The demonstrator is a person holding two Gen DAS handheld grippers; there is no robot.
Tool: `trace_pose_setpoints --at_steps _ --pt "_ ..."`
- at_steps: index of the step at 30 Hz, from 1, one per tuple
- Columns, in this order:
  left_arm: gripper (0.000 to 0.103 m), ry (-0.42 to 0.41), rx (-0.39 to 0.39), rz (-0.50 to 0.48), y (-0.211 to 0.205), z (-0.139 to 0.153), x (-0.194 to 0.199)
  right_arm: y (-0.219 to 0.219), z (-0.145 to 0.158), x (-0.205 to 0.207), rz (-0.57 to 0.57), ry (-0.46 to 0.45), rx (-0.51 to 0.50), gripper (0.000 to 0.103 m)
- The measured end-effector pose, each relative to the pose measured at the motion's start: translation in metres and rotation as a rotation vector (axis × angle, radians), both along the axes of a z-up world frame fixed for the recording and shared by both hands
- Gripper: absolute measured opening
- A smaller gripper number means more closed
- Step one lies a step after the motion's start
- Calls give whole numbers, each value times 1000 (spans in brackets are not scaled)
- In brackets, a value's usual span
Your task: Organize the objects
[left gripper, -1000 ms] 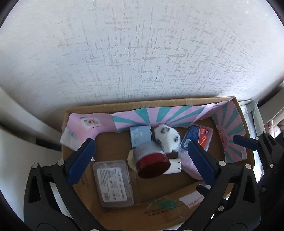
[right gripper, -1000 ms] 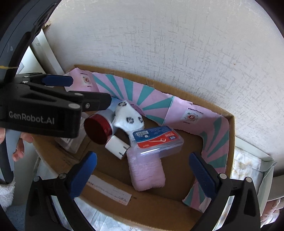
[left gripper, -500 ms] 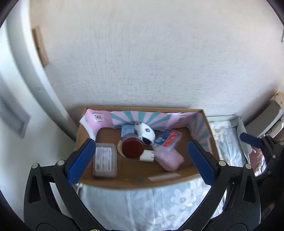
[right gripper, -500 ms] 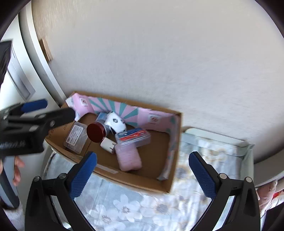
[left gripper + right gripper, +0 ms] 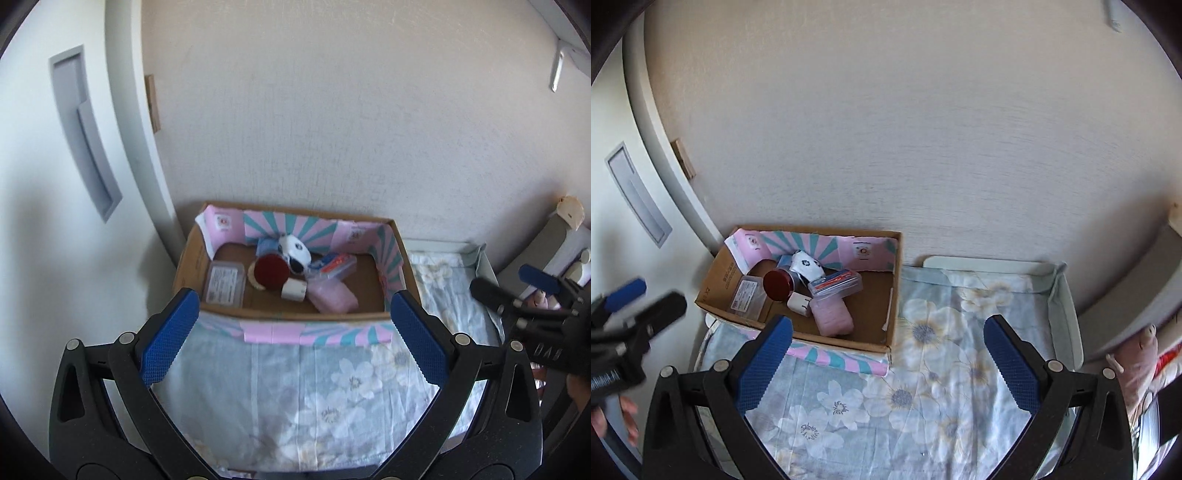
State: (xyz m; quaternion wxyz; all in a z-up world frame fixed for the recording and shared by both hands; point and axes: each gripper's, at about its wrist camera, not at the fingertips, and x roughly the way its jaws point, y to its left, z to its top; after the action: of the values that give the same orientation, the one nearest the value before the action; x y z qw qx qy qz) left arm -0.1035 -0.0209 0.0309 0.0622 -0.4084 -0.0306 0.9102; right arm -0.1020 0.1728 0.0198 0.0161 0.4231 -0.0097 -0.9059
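A cardboard box point(image 5: 192, 258) point(image 5: 716, 273) lined with pink and teal paper stands against the wall on a floral cloth. In it lie a red-lidded jar point(image 5: 267, 269) point(image 5: 777, 282), a white spotted sock point(image 5: 295, 249) point(image 5: 807, 266), a blue-red flosser case point(image 5: 334, 264) point(image 5: 836, 282), a pink cloth point(image 5: 332, 297) point(image 5: 831, 317), a white plug point(image 5: 293, 290) point(image 5: 798, 302) and a clear labelled case point(image 5: 225, 282) point(image 5: 746, 295). My left gripper point(image 5: 293, 341) is open and empty, well back from the box. My right gripper point(image 5: 886, 360) is open and empty, back and to the box's right.
The floral cloth point(image 5: 314, 387) point(image 5: 942, 350) covers a white tray-like surface with a raised rim point(image 5: 1060, 291) to the right of the box. A white wall panel point(image 5: 74, 147) stands to the left. Plush and pillow items point(image 5: 569, 221) lie at the far right.
Both grippers have pulled up and back from the box, which now looks smaller and farther. The objects in the box have not moved.
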Motion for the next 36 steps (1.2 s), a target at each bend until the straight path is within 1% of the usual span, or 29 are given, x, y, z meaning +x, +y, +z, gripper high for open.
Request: trace_pose_setpoints --at_steps 3,9,24,30,36 --pt "103 9 -6 10 -2 -3 13 2 2 10 -25 28 10 103" --pt "103 22 -20 23 -4 -6 21 7 -2 20 -47 53 21 103" --pt "103 48 -14 22 -2 0 29 13 4 28 -65 72 24 103" --pt "103 46 -9 26 0 1 31 12 7 31 -71 79 24 103" --pt "103 58 -17 23 2 4 34 13 8 34 -74 81 27 103"
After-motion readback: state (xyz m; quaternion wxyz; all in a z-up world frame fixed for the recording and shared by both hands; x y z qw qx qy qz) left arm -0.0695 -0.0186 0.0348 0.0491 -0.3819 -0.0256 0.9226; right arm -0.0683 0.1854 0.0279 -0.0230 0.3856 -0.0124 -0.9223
